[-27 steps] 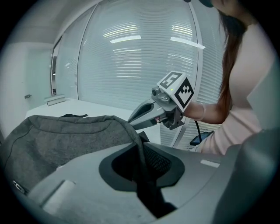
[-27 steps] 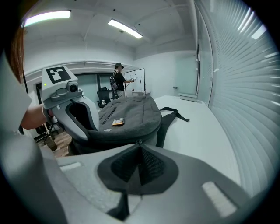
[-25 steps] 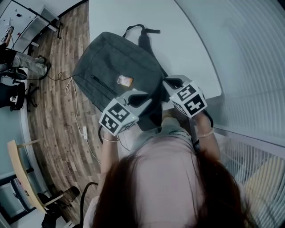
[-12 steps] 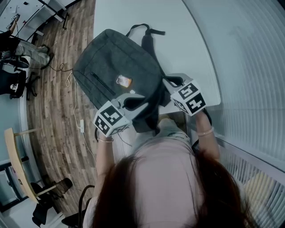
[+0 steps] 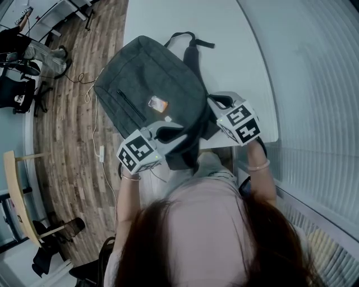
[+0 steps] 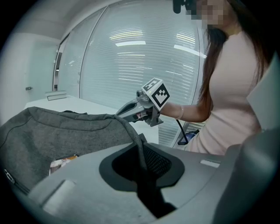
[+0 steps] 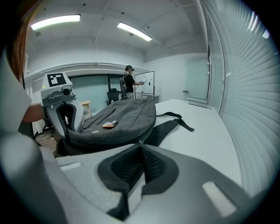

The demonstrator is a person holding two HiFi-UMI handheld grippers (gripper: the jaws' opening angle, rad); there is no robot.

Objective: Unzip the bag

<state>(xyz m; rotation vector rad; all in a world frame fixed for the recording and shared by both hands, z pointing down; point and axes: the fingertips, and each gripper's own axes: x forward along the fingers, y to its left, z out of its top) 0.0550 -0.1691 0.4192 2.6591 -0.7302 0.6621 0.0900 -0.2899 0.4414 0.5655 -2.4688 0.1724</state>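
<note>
Left hand-held gripper (image 5: 178, 133) and right hand-held gripper (image 5: 212, 102) pinch bag (image 5: 151, 78) edge overhanging table (image 5: 235, 56) edge.

A white, round-edged tabletop (image 5: 168, 17) runs beside a frosted glass wall with horizontal slats (image 5: 314, 84). Off the tabletop's left edge lies brown wood-plank flooring (image 5: 67, 157), with a black office chair (image 5: 17, 92) and a pale wooden bench (image 5: 14, 196). Long ceiling strip lights (image 7: 56, 20) glow overhead.

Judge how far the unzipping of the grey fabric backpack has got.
Done: the grey fabric backpack is gripped at its near edge. In hand: the left gripper pinches its fabric, while the right gripper is shut on what looks like a small zip pull. Left: no opening shows yet, so the unzipping itself remains.
</note>
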